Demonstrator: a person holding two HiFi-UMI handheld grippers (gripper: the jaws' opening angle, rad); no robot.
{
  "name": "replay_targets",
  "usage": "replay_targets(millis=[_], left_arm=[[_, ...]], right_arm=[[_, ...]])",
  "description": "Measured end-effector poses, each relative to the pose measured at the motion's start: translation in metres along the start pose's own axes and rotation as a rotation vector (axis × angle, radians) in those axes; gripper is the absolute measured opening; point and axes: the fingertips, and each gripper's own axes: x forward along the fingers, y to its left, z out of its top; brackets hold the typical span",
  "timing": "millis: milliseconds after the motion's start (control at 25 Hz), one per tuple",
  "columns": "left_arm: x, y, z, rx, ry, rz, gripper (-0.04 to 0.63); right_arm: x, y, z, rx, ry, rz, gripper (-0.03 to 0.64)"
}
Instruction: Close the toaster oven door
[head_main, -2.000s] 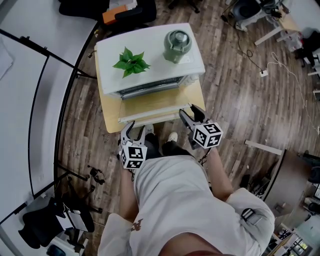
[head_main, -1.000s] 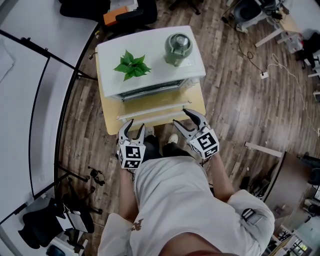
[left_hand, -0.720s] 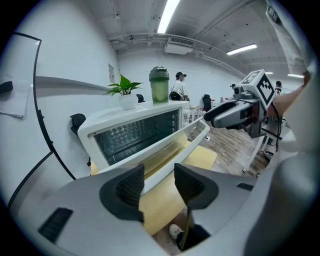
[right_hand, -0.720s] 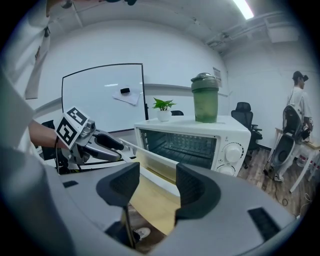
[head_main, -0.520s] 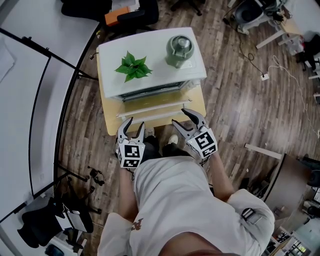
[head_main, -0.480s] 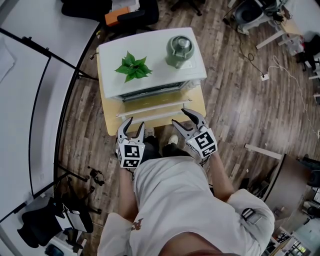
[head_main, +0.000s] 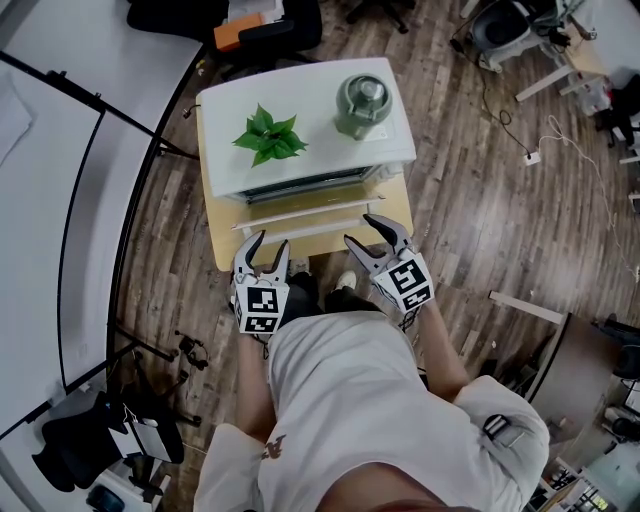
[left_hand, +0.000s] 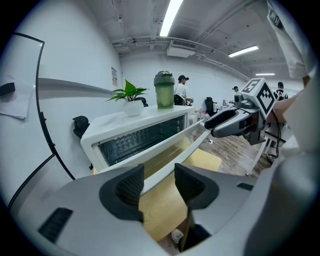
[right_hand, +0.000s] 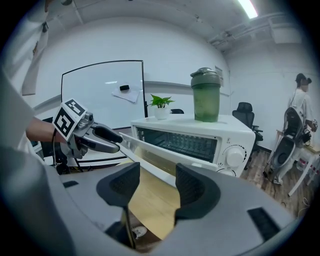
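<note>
The white toaster oven (head_main: 305, 110) stands on a small wooden table (head_main: 213, 235). Its glass door (head_main: 305, 214) hangs half raised, tilted out toward me. My left gripper (head_main: 263, 250) is open below the door's left front corner. In the right gripper view one of its fingertips (right_hand: 112, 136) rests by that corner. My right gripper (head_main: 364, 233) is open at the door's right end, and in the left gripper view its lower finger (left_hand: 222, 121) lies against the door's edge (left_hand: 197, 134). Neither gripper (left_hand: 159, 182) (right_hand: 157, 182) has anything between its pads.
A potted plant (head_main: 265, 135) and a green lidded bottle (head_main: 362, 100) stand on the oven's top. A whiteboard stand (head_main: 110, 250) curves along the left. Wooden floor lies to the right, with desks and chairs (head_main: 500, 25) further off. People stand in the background (left_hand: 181, 92).
The door has come up from lying flat to half raised. Both grippers have moved forward toward the oven with it, and the right one has turned inward.
</note>
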Motion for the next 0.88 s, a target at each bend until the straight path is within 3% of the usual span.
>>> replay_targets(millis=[880], left_arm=[[0.009,0.019,0.023,-0.01,-0.035,0.021,0.189]], right_arm=[[0.012,-0.017,0.022,-0.015,-0.034,-0.014,0.221]])
